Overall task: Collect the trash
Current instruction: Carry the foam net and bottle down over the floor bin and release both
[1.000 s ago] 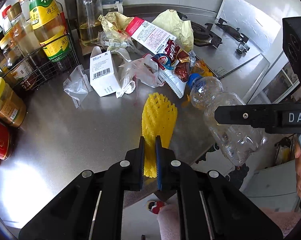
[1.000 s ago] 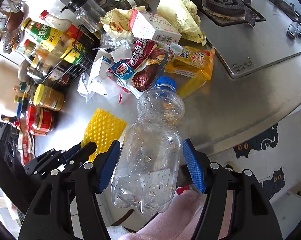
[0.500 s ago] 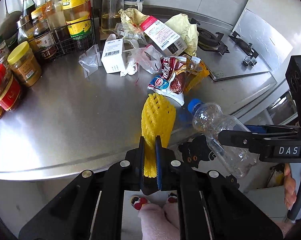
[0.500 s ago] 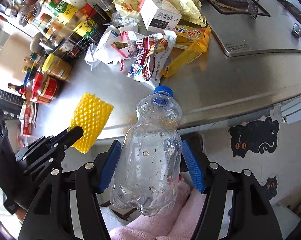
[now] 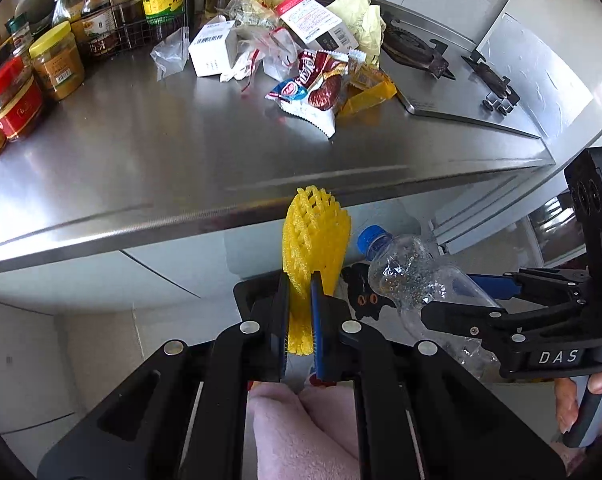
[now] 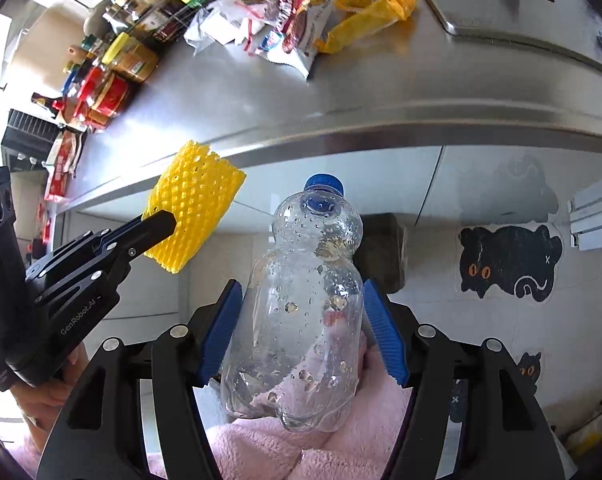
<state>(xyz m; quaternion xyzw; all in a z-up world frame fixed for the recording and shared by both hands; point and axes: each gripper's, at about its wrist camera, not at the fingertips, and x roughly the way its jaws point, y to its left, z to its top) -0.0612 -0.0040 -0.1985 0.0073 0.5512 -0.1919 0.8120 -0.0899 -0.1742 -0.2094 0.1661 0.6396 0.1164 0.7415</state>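
Left gripper: closed on the yellow foam fruit net, held in the air in front of the counter edge.
Right gripper: its blue pads clamp the clear plastic bottle, blue cap pointing away.
Steel counter: carries snack wrappers, a white box, and jars at the left.

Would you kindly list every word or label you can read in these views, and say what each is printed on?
"DAS": body of the right hand-held gripper.
"GenRobot.AI": body of the left hand-held gripper.
Labels on the white carton, the snack wrapper and the jars are too small or blurred to read.
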